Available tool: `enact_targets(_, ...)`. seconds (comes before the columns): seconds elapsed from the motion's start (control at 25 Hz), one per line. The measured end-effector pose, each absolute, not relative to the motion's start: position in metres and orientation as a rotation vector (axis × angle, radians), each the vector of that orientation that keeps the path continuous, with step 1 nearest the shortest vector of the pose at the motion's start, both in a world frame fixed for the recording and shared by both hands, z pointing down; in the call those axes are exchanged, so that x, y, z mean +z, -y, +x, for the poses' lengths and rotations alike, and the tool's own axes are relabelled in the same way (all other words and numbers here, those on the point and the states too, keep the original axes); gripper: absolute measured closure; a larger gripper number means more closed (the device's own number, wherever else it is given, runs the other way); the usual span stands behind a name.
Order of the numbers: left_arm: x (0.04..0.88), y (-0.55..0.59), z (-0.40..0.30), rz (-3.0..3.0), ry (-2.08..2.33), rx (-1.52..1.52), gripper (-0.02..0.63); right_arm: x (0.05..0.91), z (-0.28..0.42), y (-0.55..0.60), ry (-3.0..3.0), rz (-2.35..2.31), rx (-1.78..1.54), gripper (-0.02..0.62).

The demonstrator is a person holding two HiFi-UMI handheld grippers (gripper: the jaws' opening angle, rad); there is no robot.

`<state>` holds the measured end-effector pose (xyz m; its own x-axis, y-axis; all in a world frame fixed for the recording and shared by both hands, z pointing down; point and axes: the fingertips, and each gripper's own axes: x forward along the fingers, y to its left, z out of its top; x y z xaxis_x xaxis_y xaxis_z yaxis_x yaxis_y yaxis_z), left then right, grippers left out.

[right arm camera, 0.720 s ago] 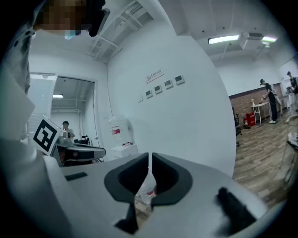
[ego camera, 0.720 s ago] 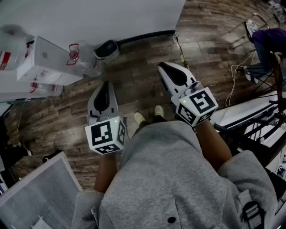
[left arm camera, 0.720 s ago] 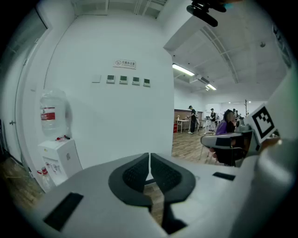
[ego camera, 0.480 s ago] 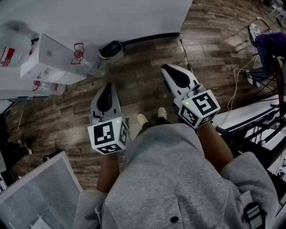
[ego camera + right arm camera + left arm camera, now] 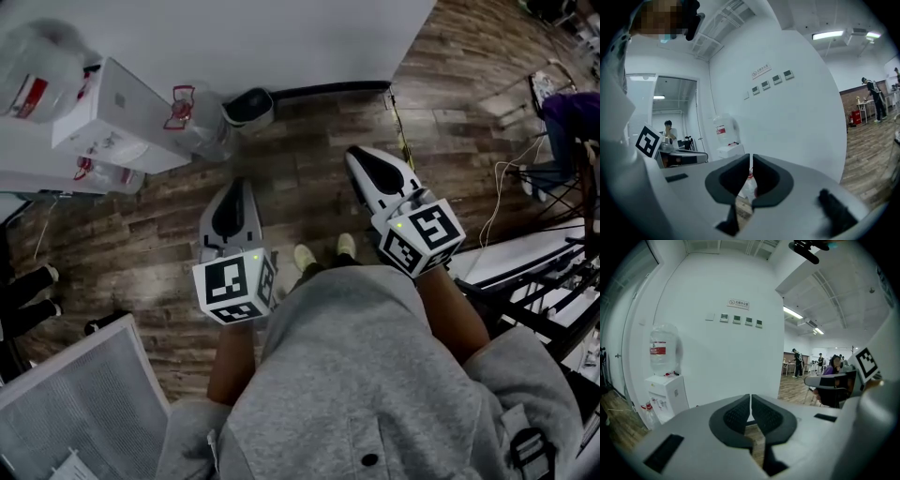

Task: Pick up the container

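Head view: person stands on wood floor (image 5: 141, 244), one gripper in each hand, both pointing toward 12 o'clock and slightly down.

Left gripper (image 5: 241, 182) – jaws pressed together, only a thin slit between the pads, nothing held. Its own view confirms this (image 5: 750, 401): pads meet, only white wall (image 5: 740, 357) behind them.

Right gripper (image 5: 354, 151) – jaws also closed to a hairline, empty. In its own view (image 5: 751, 164) the pads are tip to tip.

Container (image 5: 194, 127) – clear plastic with a red handle, on the floor at the foot of the water dispenser (image 5: 112, 117), just beside it. It lies at about 11 o'clock from the left gripper and 10 o'clock from the right gripper, clear of both. In the right gripper view, clear plastic with red bits (image 5: 749, 182) shows low behind the jaw gap, far off and not between the pads.

The dispenser has a big bottle (image 5: 37, 70) on top, at 10 o'clock in the head view. In the left gripper view it stands at 9 o'clock (image 5: 665, 392).

A dark round tub (image 5: 249, 105) sits against the wall at 12 o'clock from the left gripper, just beside the container. Shoes (image 5: 305, 256) show between the two grippers. A grille panel (image 5: 75, 403) lies at 8 o'clock.
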<state>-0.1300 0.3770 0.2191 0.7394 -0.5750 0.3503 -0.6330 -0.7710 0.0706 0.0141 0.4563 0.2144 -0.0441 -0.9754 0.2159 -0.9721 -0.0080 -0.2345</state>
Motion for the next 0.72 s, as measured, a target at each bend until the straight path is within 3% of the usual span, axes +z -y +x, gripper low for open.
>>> enact_targets(0.72,0.224,-0.353,-0.161,2.761,0.922,0.418,0.582,0.214,-0.030,-0.424,-2.249,-2.153,-0.453,0.555)
